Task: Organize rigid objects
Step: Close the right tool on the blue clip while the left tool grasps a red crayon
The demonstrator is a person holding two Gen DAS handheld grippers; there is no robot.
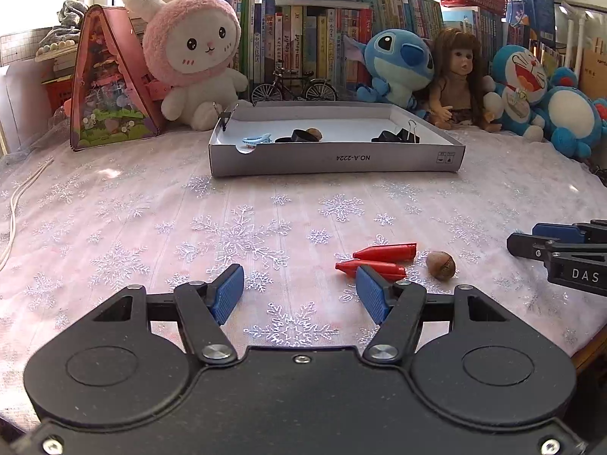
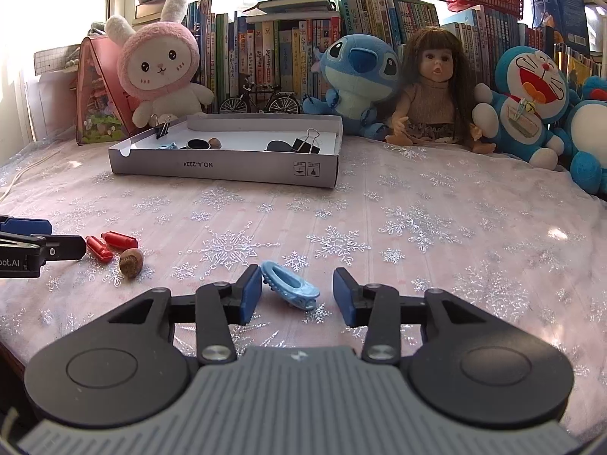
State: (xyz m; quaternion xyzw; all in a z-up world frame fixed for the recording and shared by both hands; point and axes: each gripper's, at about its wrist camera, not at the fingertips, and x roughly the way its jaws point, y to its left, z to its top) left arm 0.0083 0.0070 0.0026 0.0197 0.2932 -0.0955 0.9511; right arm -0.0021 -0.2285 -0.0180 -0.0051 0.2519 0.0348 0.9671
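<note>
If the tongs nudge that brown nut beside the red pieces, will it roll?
Probably. The brown nut looks rounded and rests loose on the tablecloth, so a nudge may roll it. It seems hard and small, likely light, and may slip from flat pads.

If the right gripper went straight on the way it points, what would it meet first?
Most likely the light blue hair clip, lying on the tablecloth between the open right gripper pads, though depth is unclear.

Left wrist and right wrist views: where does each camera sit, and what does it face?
Left wrist: on the left gripper, facing the red caps, nut and box; right gripper at the edge.
Right wrist: on the right gripper, over a blue clip.
Shared: caps, nut, box, toys.
</note>
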